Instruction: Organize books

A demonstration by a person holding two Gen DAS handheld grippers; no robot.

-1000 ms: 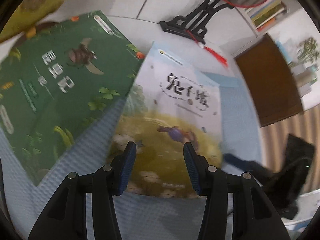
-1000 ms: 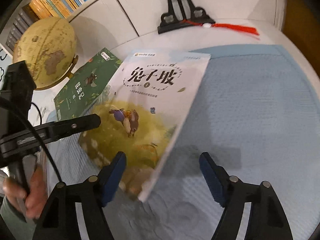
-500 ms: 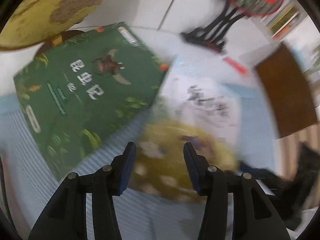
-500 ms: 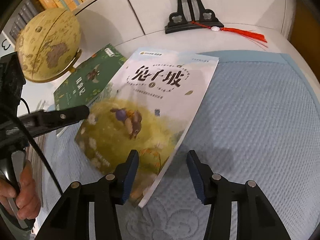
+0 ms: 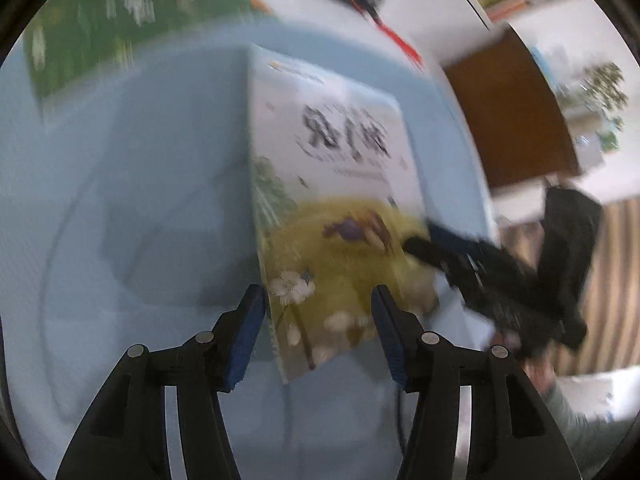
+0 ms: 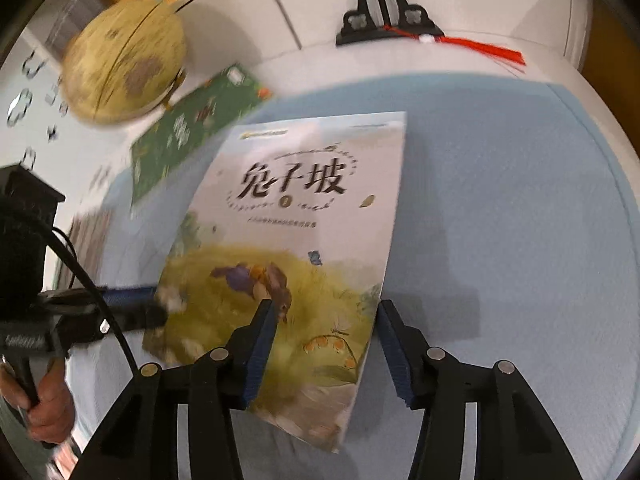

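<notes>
A picture book with a pale cover and a yellow meadow (image 6: 296,248) is raised off the blue mat, tilted. It also shows in the left wrist view (image 5: 336,208). My right gripper (image 6: 324,340) is open with its jaws on either side of the book's right edge. My left gripper (image 5: 318,332) is open with its jaws on either side of the book's left near corner. A green book (image 6: 192,128) lies flat at the back left; it also shows blurred in the left wrist view (image 5: 128,16).
A blue textured mat (image 6: 512,200) covers the white table. A yellow globe (image 6: 124,60) stands at the back left. A black ornament stand (image 6: 380,12) with a red tassel (image 6: 484,48) is at the back. Bookshelves are behind.
The pale book has come off the green book and moved right over the mat, lifted. Both grippers have closed in on its near edge. The right jaws have narrowed.
</notes>
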